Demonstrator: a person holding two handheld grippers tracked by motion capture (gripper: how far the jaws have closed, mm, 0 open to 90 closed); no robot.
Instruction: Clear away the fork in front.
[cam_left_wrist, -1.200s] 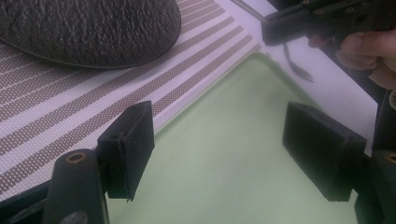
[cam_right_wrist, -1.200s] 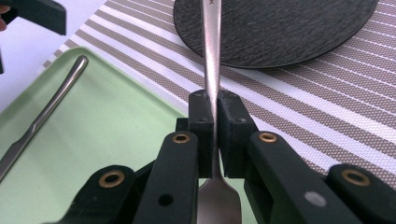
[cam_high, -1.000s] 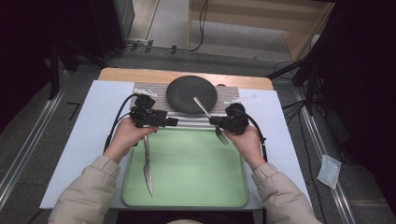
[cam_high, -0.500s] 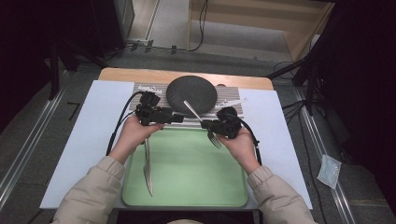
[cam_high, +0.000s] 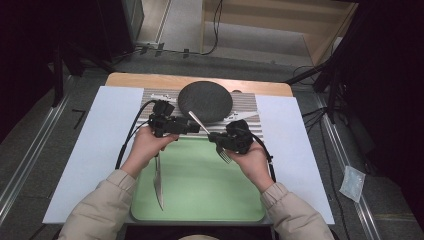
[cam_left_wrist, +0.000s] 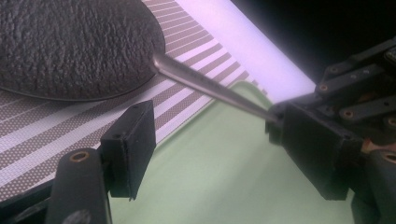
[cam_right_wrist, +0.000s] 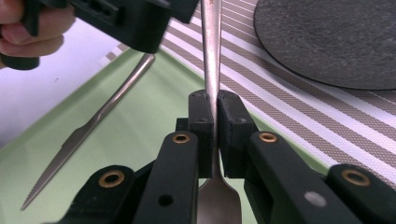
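Observation:
A metal fork (cam_high: 210, 134) is clamped at its neck in my right gripper (cam_high: 216, 136), which is shut on it. Its tines (cam_right_wrist: 219, 205) point back toward the person and its handle (cam_left_wrist: 205, 84) slants up toward the dark round plate (cam_high: 205, 101). My left gripper (cam_high: 192, 128) is open, its jaws wide apart on either side of the handle (cam_right_wrist: 211, 42) without touching it. In the left gripper view my left gripper (cam_left_wrist: 208, 122) faces the right one closely. A serrated knife (cam_high: 158, 180) lies on the left of the green tray (cam_high: 200, 200).
The plate rests on a striped placemat (cam_high: 247, 107), which lies on a white sheet (cam_high: 95, 140) covering the wooden table. The tray sits at the near edge. A small plastic bag (cam_high: 352, 182) lies on the floor to the right.
The right gripper has carried the fork left and nearer the person, off the plate. The left gripper has shifted right, so its open jaws now flank the handle.

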